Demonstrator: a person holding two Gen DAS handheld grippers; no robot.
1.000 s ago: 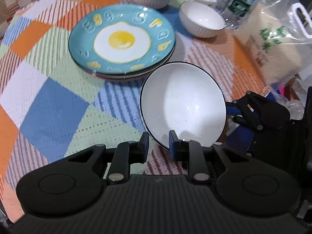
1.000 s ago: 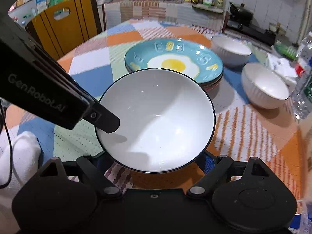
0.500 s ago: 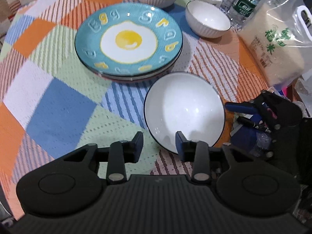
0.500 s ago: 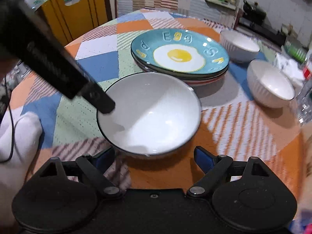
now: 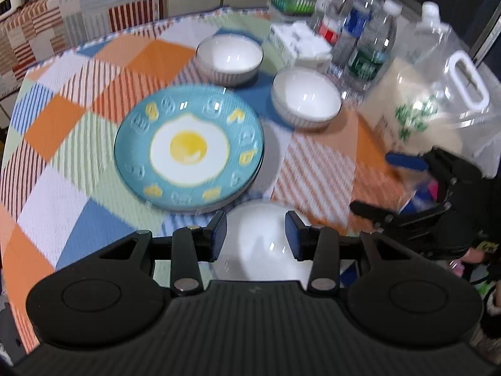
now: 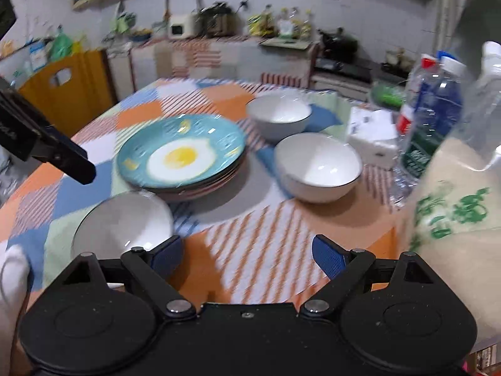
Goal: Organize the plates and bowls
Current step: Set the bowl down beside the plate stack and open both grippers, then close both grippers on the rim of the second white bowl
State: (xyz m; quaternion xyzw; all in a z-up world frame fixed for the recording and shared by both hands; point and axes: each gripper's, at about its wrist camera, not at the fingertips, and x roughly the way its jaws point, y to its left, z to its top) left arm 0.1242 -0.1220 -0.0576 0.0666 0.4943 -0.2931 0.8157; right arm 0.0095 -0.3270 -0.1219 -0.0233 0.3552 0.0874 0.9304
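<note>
A white bowl with a thin black rim (image 5: 260, 250) rests on the patchwork cloth, just in front of a stack of plates topped by a teal fried-egg plate (image 5: 189, 148). My left gripper (image 5: 255, 228) hangs above that bowl with its jaws opening; the bowl shows in the gap below them, but the pads are clear of it. In the right wrist view the same bowl (image 6: 122, 225) lies at lower left. My right gripper (image 6: 247, 247) stands wide open over bare cloth, holding nothing. Two ribbed white bowls (image 6: 278, 116) (image 6: 317, 166) sit behind the teal plate (image 6: 181, 153).
A clear bag of rice (image 6: 454, 206) stands at the right edge beside water bottles (image 6: 429, 116) and a white tissue pack (image 6: 372, 134). A yellow chair (image 6: 65, 91) is beyond the table's far left. A white-gloved hand (image 6: 12, 282) shows at lower left.
My left gripper let go of the black-rimmed bowl's rim and rose. The bowl now lies flat on the cloth. My right gripper swung right, away from the bowl.
</note>
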